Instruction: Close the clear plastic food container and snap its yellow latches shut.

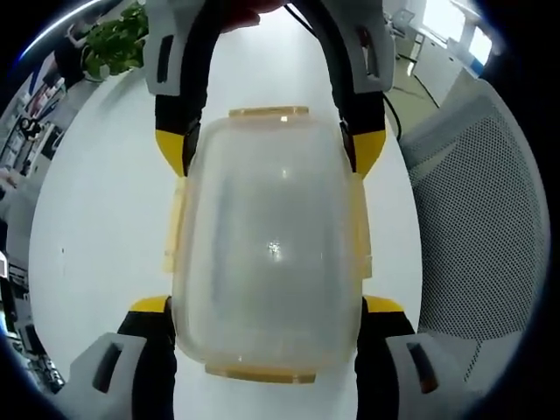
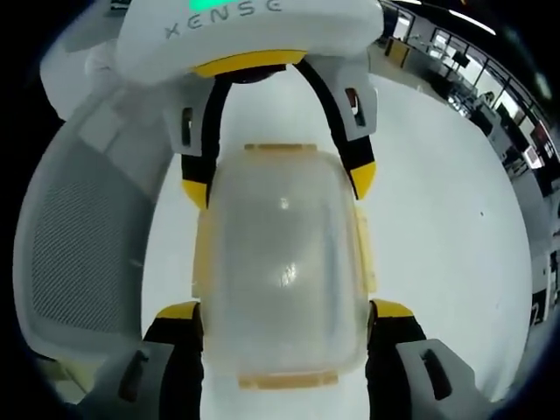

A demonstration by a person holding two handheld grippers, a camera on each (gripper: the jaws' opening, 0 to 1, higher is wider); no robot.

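Clear food container [image 1: 267, 254] sits centre frame in the left gripper view, on a white desk [image 1: 96, 227]; long axis runs bottom to top of the frame, straight along the jaws. Lid is on. Yellow latches [image 1: 268, 113] show at the far short end, near short end, and along both long sides; whether they are snapped is unclear.

Left gripper [image 1: 267, 306] is spread wide, yellow tips either side of the container's near end, at or just beside its walls; contact unclear. The right gripper [image 1: 269, 149] enters from the top of the frame, also wide, tips flanking the far end.

Right gripper view: same container [image 2: 280, 262] centre frame, long axis again bottom to top. Right gripper [image 2: 282, 313] straddles the near end, left gripper [image 2: 278, 179] straddles the far end from the top, under its white housing.

Around: a grey mesh chair [image 1: 477, 227] at right of the left gripper view, just beside the desk edge; a green plant [image 1: 114, 39] upper left; a black cable [image 1: 394, 101] upper right. Mesh chair [image 2: 83, 254] at left of the right gripper view. Desk around the container is bare.
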